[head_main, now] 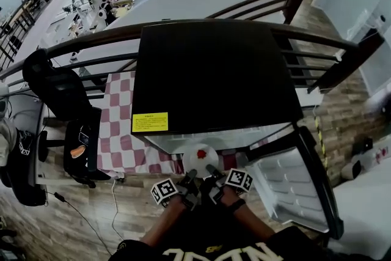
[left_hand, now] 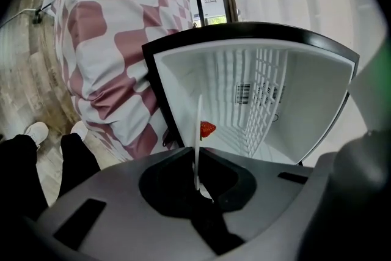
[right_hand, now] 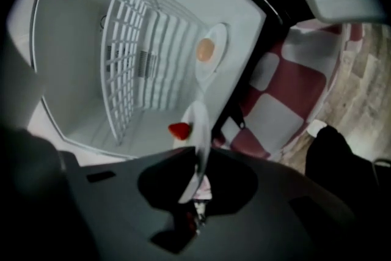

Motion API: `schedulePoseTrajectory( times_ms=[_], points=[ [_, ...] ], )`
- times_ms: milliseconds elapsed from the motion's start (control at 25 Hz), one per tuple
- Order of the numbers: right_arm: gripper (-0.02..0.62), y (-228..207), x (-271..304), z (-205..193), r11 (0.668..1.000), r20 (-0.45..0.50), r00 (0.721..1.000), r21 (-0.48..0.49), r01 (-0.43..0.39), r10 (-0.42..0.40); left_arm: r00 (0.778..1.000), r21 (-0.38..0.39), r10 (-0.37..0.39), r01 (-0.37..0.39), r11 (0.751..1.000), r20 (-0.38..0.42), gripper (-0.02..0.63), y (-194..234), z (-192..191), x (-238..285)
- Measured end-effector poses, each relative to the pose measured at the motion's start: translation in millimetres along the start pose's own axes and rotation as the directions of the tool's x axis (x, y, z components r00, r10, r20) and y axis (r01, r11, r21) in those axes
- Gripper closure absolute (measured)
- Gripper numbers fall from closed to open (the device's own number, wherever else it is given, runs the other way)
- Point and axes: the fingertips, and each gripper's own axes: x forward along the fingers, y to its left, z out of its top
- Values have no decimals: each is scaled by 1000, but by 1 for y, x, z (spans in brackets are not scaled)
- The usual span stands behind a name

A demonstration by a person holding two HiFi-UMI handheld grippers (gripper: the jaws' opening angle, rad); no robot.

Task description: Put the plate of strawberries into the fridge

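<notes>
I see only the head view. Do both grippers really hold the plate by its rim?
Observer: Yes. The left gripper view shows the left gripper shut on the thin rim of the plate.
Operator: And the right one?
Observer: The right gripper is shut on the rim too.
Operator: How many berries lie on it?
Observer: Only one strawberry shows.
Operator: What is inside the fridge?
Observer: The fridge has white walls and a wire shelf; I see nothing on the shelf.

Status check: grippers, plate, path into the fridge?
Left gripper and right gripper shut on plate rim. Strawberry aboard, plate at open fridge mouth, not yet inside. Door open, nothing seen blocking.
</notes>
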Motion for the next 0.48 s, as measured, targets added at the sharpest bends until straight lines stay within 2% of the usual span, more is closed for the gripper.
schedulePoseTrajectory(
  times_ms=[200,480],
  points=[
    [552,-4,14,15,1000,15,1000,-3,3,-3,1000,40,-21,21,999,-8,575,6,14,18],
    [552,-14,28,25,999,-1,999,1,34,-34,1000,23,8,-9,1000,15,575,16,29,36]
  ],
)
